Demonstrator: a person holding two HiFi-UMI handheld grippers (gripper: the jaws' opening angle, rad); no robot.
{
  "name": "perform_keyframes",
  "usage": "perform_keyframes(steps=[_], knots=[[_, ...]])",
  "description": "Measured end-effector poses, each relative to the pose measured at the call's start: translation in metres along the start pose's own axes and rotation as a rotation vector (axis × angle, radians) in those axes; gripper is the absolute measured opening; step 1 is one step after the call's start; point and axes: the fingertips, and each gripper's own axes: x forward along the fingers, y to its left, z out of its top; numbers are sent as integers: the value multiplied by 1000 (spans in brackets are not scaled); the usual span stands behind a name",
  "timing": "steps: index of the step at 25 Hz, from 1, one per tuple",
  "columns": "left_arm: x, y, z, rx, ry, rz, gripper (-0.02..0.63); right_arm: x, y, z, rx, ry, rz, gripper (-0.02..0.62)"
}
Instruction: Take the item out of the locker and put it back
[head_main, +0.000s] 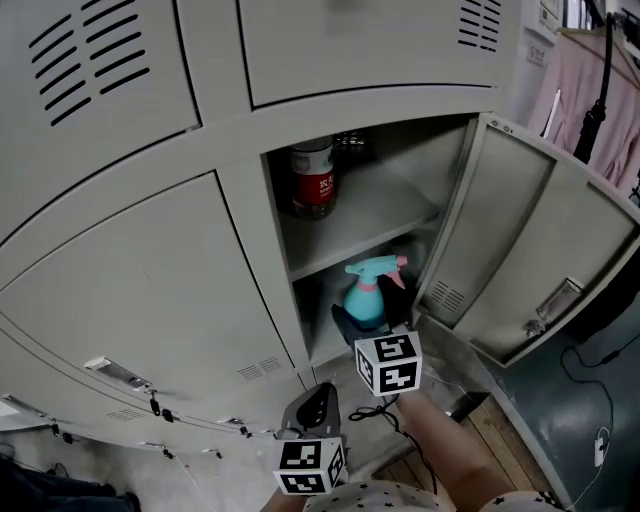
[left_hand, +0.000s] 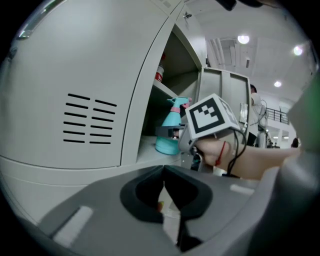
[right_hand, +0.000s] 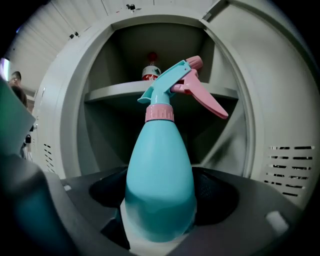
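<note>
Left claw (left_hand: 163, 172) closed, empty, low outside locker (head_main: 291, 300). Right claw (head_main: 368, 322) spread wide, bottle (right_hand: 160, 170) between its pads. Bottle stands upright, long axis vertical, on the lower compartment floor near the front edge. Nozzle points left, pink trigger toward open door (head_main: 520, 250). Red-label jar (head_main: 313, 180) at upper shelf's (head_main: 380, 210) left end.

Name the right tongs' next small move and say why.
Probably close the right tongs on the spray bottle: it stands upright on the lower shelf, its body between the spread jaws, apparently not yet squeezed.
</note>
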Motion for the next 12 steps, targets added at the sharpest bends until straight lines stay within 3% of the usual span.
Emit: perform_keyframes(steps=[12], knots=[[-58, -46, -22, -19, -29, 21, 8, -153, 30, -24, 6, -26, 95, 396]])
